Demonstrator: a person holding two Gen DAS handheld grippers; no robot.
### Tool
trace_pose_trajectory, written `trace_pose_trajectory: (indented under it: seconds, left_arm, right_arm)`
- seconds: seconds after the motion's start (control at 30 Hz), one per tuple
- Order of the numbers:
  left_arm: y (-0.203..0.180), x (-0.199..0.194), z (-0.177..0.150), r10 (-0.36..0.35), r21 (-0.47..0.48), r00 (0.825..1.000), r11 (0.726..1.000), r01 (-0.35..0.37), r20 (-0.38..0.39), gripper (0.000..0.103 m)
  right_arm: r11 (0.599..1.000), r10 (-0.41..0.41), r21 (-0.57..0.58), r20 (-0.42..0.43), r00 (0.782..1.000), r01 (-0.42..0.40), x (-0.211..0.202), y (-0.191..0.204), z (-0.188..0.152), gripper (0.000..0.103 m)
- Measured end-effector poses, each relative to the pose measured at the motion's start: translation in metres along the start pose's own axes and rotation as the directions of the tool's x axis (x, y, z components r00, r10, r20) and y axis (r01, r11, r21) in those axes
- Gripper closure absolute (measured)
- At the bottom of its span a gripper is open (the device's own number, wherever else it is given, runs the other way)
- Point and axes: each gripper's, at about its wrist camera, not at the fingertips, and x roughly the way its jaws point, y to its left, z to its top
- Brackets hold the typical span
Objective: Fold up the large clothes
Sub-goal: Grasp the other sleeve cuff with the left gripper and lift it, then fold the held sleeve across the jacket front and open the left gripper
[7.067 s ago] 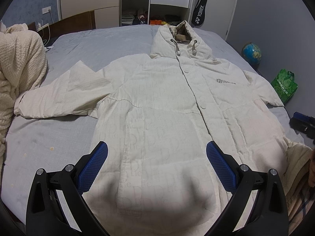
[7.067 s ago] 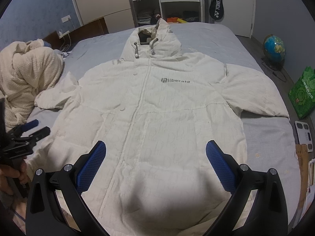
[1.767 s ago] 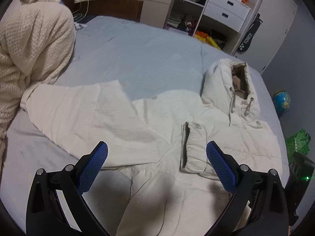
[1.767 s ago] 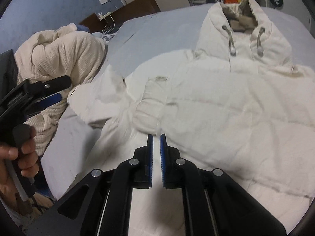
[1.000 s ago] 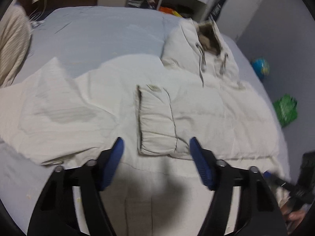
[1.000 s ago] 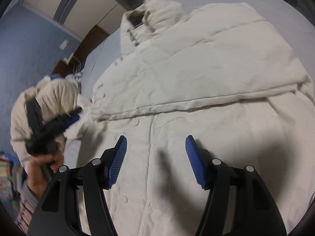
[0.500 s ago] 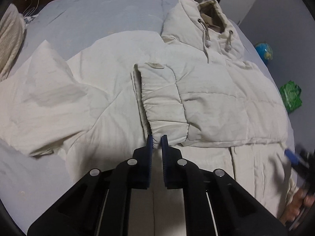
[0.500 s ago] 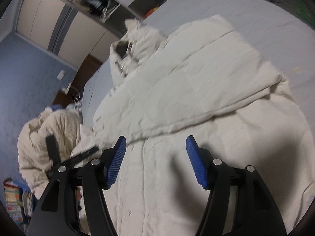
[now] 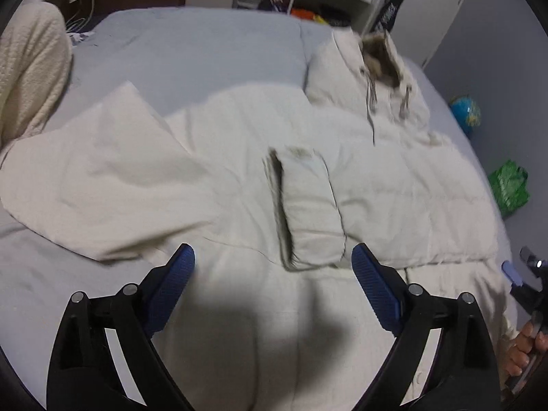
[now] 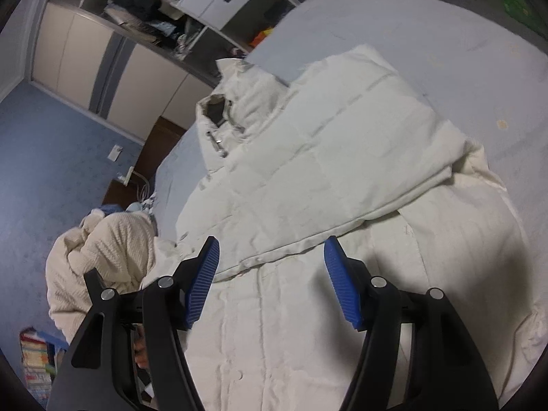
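While the left hand-held gripper (image 9: 273,275) hangs over the lower body of the cream quilted hooded jacket (image 9: 394,185), its blue pads are spreading apart with nothing between them; the fabric lies below, untouched. That jacket is spread front-up across the grey bed (image 9: 205,44), hood toward the wardrobe. One sleeve is already folded in across the chest, its cuff (image 9: 311,205) ending just ahead of the open jaws, while the other sleeve (image 9: 102,178) lies out flat to the side on the sheet. A cream knitted blanket (image 9: 30,75) is bunched at the bed's edge, and the right hand-held gripper shows small at the frame's margin, in a person's fingers.

From the right wrist view, the right hand-held gripper (image 10: 270,282) stands partly open and empty above the jacket's button front, just short of the folded sleeve's long edge (image 10: 308,239).

Padded and soft, the garment should handle as bulky but light: it will sag, slide on itself and puff back up rather than hold a crease. Thin firm spots look the best places to pinch, so I would take the loose sleeve by its cuff or seam edge and the body by its hem corners.
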Motion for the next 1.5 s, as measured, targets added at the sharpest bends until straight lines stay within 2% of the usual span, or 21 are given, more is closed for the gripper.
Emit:
trace_pose_trajectory:
  seconds: [0.17,0.27,0.47,0.6,0.7,0.77,0.9,0.97,1.03,1.1,1.2,1.3,1.5]
  left_arm:
    - [0.053,-0.018,0.01,0.061,-0.143,0.997,0.988,-0.053,0.053,0.013]
    - [0.104,-0.024,0.014,0.145,-0.287,0.987,0.95,-0.122,0.062,0.013]
    - [0.19,-0.025,-0.002,0.152,-0.546,0.987,0.832,-0.101,0.048,0.013]
    - [0.222,-0.011,-0.019,0.153,-0.664,0.988,0.742,-0.098,0.026,0.013]
    - [0.239,0.002,-0.026,0.103,-0.734,0.994,0.677,-0.047,0.031,0.013]
    - [0.245,0.005,-0.029,0.093,-0.756,0.994,0.654,-0.02,0.054,0.012]
    - [0.254,0.002,-0.019,0.094,-0.756,0.989,0.654,0.026,0.115,0.013]
    - [0.263,0.004,-0.016,0.093,-0.758,0.985,0.65,0.051,0.146,0.019]
    - [0.272,0.007,-0.013,0.086,-0.755,0.983,0.653,0.067,0.161,0.039]
    - [0.28,0.009,-0.015,0.076,-0.754,0.986,0.654,0.063,0.149,0.067]
    - [0.284,0.006,-0.018,0.075,-0.769,0.985,0.635,0.073,0.156,0.088]
    - [0.28,-0.002,-0.006,0.081,-0.754,0.978,0.651,0.093,0.19,0.097]
    - [0.246,-0.037,0.021,0.076,-0.674,0.953,0.724,0.148,0.292,0.098]
  right_arm:
    - [0.995,-0.005,-0.095,-0.015,1.0,0.004,-0.016,0.017,-0.002,0.039]
    - [0.99,-0.014,-0.142,-0.02,1.0,0.011,-0.027,0.022,-0.002,0.036]
    - [0.996,0.005,-0.093,0.001,1.0,-0.005,-0.04,0.008,-0.003,0.034]
    - [0.998,0.006,-0.062,0.014,1.0,-0.005,-0.041,0.003,-0.002,0.034]
    - [0.998,-0.015,-0.066,0.005,1.0,0.016,-0.036,0.002,-0.001,0.034]
    - [0.997,-0.028,-0.068,0.0,1.0,0.028,-0.033,0.002,-0.002,0.034]
    - [0.996,-0.045,-0.08,-0.011,0.999,0.044,-0.029,0.003,-0.003,0.034]
    - [0.994,-0.05,-0.094,-0.019,0.999,0.048,-0.026,0.004,-0.004,0.034]
    - [0.994,-0.049,-0.102,-0.025,0.999,0.046,-0.025,0.005,-0.004,0.034]
    - [0.994,-0.049,-0.104,-0.031,0.998,0.046,-0.022,0.004,-0.004,0.034]
    - [0.994,-0.048,-0.099,-0.035,0.998,0.045,-0.019,0.003,-0.004,0.034]
    - [0.994,-0.046,-0.105,-0.04,0.998,0.042,-0.016,0.004,-0.005,0.034]
    - [0.995,-0.026,-0.099,-0.033,0.999,0.022,-0.018,0.004,-0.005,0.034]
